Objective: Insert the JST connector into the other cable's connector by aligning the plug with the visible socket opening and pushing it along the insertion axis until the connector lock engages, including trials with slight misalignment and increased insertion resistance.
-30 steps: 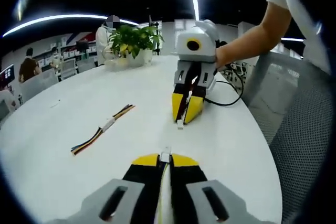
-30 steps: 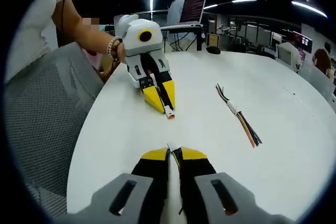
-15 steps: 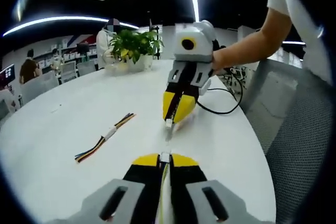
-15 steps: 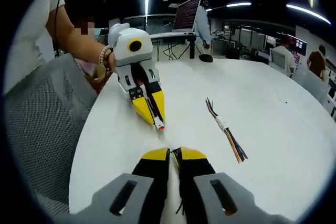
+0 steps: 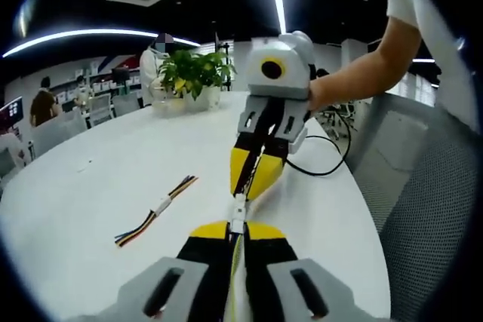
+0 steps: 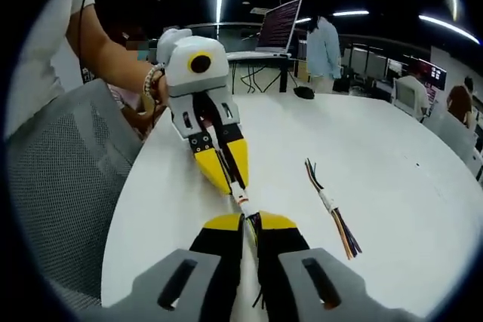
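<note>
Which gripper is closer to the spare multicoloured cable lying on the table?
Hard to call. The left gripper and right gripper meet tip to tip over the white table, both clear of the spare cable, which lies off to one side of their joined tips.

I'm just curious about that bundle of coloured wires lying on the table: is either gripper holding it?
No. The bundle of coloured wires lies loose on the white table, off to the side of both grippers.

Two small white JST connectors (image 5: 238,213) meet end to end above the table, wires trailing back.
</note>
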`<state>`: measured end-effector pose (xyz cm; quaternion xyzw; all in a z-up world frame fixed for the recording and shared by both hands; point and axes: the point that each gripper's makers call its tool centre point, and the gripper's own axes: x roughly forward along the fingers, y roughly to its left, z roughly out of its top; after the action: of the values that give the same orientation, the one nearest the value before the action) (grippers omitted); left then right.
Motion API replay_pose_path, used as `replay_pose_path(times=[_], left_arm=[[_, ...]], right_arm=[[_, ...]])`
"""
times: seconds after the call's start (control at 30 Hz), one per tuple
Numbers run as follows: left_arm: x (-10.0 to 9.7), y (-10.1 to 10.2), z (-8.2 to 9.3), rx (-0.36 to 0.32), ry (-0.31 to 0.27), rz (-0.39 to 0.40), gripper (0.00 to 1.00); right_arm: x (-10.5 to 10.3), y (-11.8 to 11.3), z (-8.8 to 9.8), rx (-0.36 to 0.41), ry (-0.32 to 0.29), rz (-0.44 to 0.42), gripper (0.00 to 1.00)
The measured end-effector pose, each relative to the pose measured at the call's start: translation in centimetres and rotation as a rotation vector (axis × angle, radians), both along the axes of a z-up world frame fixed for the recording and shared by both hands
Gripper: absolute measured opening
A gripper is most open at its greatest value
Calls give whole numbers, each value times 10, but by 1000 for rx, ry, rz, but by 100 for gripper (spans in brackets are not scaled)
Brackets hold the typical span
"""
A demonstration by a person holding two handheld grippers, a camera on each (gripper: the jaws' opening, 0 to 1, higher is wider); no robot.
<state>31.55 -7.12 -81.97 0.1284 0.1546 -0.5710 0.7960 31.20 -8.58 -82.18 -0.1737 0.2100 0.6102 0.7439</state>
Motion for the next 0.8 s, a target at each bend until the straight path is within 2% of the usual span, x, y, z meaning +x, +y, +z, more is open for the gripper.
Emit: replay_pose_path(times=[0.37,0.7,0.8], left_arm=[[-3,-2,0,13,-3,-16,1],[-9,2,5,22,37,-24,0],[-9,3,8,28,28,-25,0]], right_arm=[[-3,5,0,-8,0,21,3],[-8,12,6,9,17,40,2],[-8,12,9,11,12,39,2]])
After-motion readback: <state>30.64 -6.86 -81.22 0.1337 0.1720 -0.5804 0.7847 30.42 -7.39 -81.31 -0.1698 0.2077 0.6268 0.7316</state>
